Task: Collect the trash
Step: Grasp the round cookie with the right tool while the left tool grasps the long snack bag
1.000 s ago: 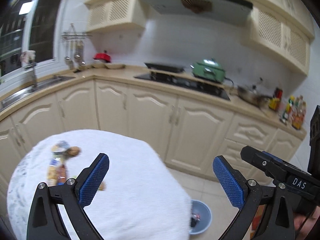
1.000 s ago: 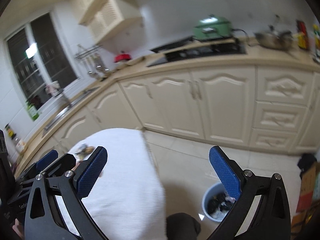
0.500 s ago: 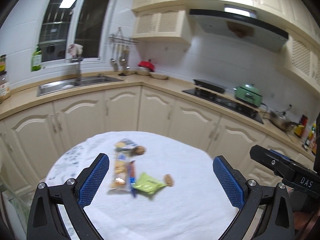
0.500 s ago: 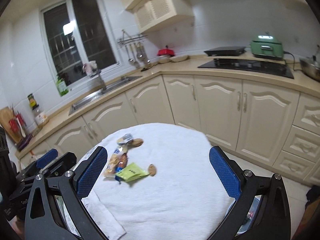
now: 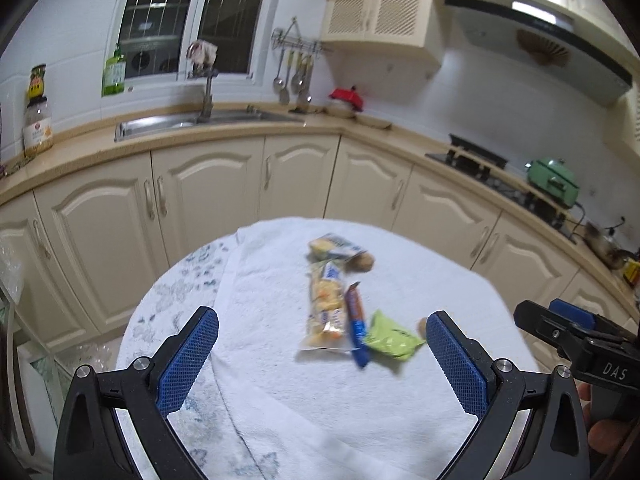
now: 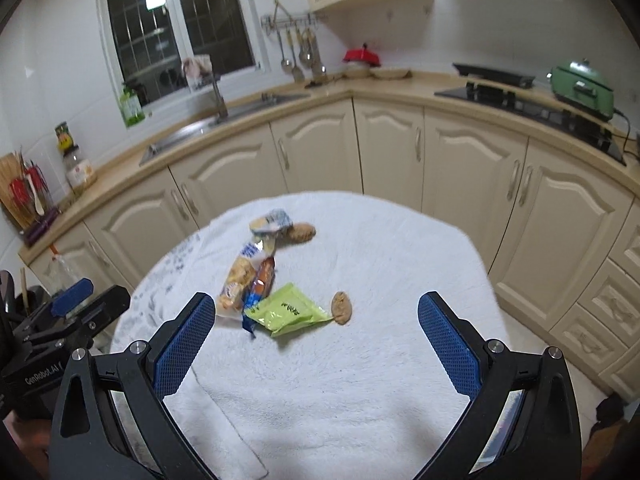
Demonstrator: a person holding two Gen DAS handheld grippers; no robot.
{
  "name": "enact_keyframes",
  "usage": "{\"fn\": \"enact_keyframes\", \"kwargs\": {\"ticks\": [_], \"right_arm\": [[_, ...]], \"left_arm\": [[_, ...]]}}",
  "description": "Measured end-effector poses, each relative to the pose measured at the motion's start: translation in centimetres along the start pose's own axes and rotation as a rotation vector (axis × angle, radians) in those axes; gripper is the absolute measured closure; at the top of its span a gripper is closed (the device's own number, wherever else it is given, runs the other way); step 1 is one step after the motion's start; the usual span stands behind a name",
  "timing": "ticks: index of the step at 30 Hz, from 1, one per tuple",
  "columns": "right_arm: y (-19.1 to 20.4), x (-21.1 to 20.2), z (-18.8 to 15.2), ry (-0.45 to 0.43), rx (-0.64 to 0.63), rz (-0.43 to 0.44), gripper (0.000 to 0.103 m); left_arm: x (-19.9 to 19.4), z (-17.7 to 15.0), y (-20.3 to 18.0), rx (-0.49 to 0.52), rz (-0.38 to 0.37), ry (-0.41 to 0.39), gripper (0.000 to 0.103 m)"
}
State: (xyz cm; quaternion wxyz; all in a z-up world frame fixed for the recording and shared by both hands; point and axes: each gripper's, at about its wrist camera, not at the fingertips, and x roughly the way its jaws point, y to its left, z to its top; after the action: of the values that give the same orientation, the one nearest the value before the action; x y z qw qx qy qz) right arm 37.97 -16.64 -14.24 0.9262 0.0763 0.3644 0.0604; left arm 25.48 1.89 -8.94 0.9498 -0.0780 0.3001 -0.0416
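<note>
Right gripper [image 6: 316, 324]: blue-padded black fingers spread wide, nothing between, held above round table under white fluffy towel [image 6: 380, 360]. On towel: lime-green flat packet [image 6: 290, 312], touching blue-orange snack wrapper [image 6: 260, 286] and clear cracker pack [image 6: 238, 278]. Small brown cookie [image 6: 341, 307] just right of packet. Second brown cookie [image 6: 301, 233] beside crumpled blue-yellow wrapper [image 6: 270, 222]. Left gripper [image 6: 74, 312] at left edge, state unclear.
</note>
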Motion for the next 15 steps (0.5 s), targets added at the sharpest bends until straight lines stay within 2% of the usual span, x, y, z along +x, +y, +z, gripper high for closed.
{"fn": "enact_keyframes", "kwargs": {"ticks": [15], "right_arm": [[-2.2, 12.2, -0.8, 0.234, 0.024, -0.039, 0.031]], "left_arm": [[17.2, 4.9, 0.7, 0.036, 0.063, 0.196, 0.001]]}}
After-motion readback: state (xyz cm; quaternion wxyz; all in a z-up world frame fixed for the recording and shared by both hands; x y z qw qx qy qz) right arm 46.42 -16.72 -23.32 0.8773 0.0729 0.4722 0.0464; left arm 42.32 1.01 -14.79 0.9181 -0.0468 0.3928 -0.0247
